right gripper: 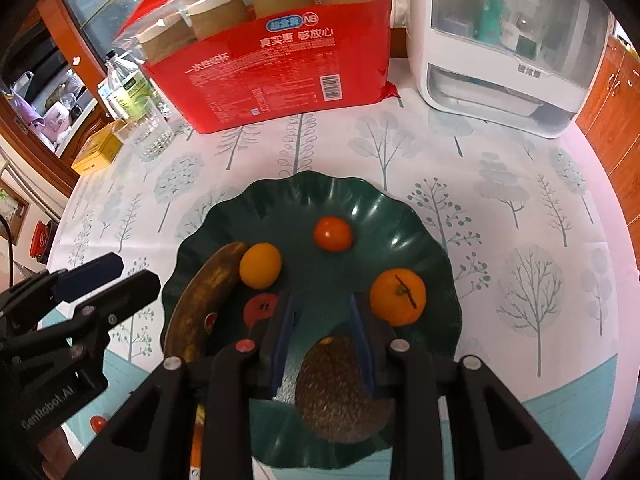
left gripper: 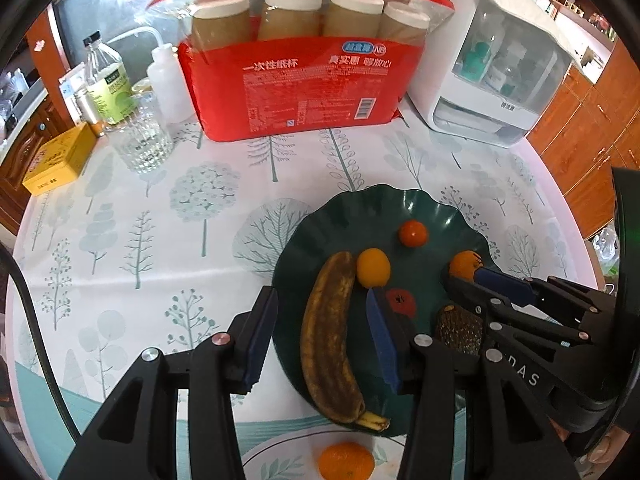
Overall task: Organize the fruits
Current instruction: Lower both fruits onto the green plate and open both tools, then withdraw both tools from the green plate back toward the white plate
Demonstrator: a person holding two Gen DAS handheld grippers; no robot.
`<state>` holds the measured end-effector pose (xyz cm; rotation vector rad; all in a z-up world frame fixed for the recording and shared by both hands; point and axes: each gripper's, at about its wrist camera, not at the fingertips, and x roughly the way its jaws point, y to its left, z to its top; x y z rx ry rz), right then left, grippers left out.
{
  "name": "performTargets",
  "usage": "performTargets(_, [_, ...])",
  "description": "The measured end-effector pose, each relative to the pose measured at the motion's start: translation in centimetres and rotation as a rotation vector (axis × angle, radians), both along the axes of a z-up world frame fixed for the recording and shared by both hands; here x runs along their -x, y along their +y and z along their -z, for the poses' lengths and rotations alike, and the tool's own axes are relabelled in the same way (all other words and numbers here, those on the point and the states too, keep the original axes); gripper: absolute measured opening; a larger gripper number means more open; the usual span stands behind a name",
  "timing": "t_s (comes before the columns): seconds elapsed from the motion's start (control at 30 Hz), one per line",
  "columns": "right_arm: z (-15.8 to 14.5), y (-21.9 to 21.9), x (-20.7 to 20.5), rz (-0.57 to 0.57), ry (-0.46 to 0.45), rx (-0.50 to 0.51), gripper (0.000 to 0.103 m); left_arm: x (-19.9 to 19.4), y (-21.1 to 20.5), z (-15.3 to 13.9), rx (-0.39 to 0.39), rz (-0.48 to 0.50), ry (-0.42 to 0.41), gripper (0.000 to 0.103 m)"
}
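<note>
A dark green wavy plate holds a brown overripe banana, a yellow-orange round fruit, a red tomato, a small red fruit, a tangerine and a dark brown avocado. My left gripper is open, its jaws either side of the banana. My right gripper is open over the avocado. Another tangerine lies on the table below the plate.
A red pack of paper cups and a white appliance stand at the back. A glass, bottles and a yellow box are back left. A small red fruit lies lower left.
</note>
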<state>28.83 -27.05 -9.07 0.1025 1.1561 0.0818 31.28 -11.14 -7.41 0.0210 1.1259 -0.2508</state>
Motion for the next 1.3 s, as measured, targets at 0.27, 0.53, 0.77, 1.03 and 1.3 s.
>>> performTargets(0.27, [-1.3,0.3,2.7,0.011,-0.018,-0.030,0.030,2.1,1.3,-2.0,-0.015,-0.029,-0.034,0.060])
performTargets(0.53, [-2.9,0.8,6.6,0.013,-0.041,-0.060,0.030,5.8,2.2,-3.9,-0.027,-0.039,-0.063,0.070])
performTargets(0.77, [-4.2,1.1,10.4,0.013,-0.063,-0.086,0.030,9.7,2.5,-4.7,-0.026,-0.042,-0.061,0.074])
performTargets(1.03, [-5.6,1.3,14.1,0.009,-0.085,-0.111,0.030,14.3,4.0,-5.7,-0.003,-0.063,-0.057,0.074])
performTargets(1.3, [-7.0,2.0,17.5,-0.011,-0.121,-0.119,0.030,17.9,6.9,-7.3,0.019,-0.110,-0.083,0.075])
